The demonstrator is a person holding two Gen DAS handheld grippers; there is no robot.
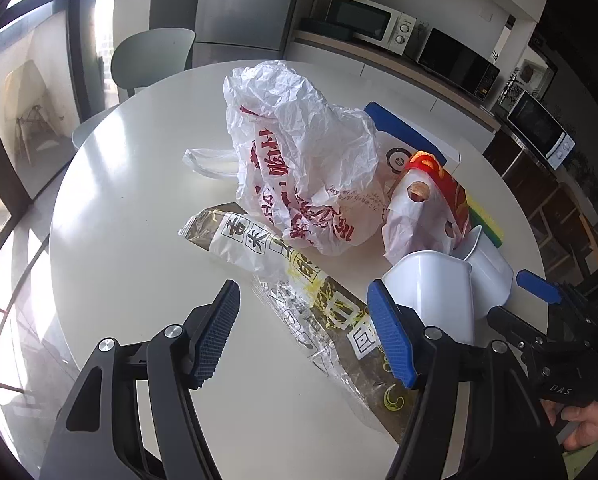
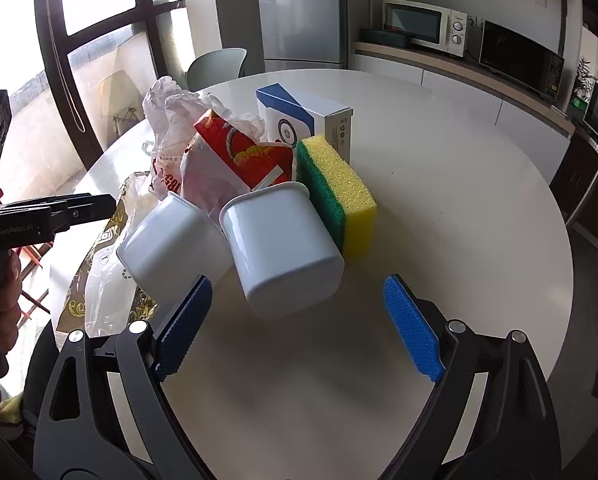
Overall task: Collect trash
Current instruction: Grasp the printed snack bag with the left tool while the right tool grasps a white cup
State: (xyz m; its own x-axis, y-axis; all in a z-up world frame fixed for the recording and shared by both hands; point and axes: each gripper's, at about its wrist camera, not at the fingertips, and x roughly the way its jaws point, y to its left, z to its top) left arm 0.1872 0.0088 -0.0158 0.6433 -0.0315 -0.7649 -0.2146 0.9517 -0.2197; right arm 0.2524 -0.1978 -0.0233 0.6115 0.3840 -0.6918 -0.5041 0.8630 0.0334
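Round white table (image 2: pixel 439 208) w/ a cluster of stuff: crumpled white plastic bag w/ red print (image 1: pixel 299 152), long clear wrapper (image 1: pixel 299 288) in front, 2 white cups (image 2: pixel 283 248) on their sides, yellow-green sponge (image 2: pixel 339 188), blue-white box (image 2: pixel 299 116), red-white bag (image 2: pixel 235 156)

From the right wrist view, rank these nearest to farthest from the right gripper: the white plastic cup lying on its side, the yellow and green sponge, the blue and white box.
From the right gripper:
1. White plastic cup on its side, just ahead, between the open fingers.
2. Yellow and green sponge, behind the cup, slightly right.
3. Blue and white box, behind the sponge, farthest back.
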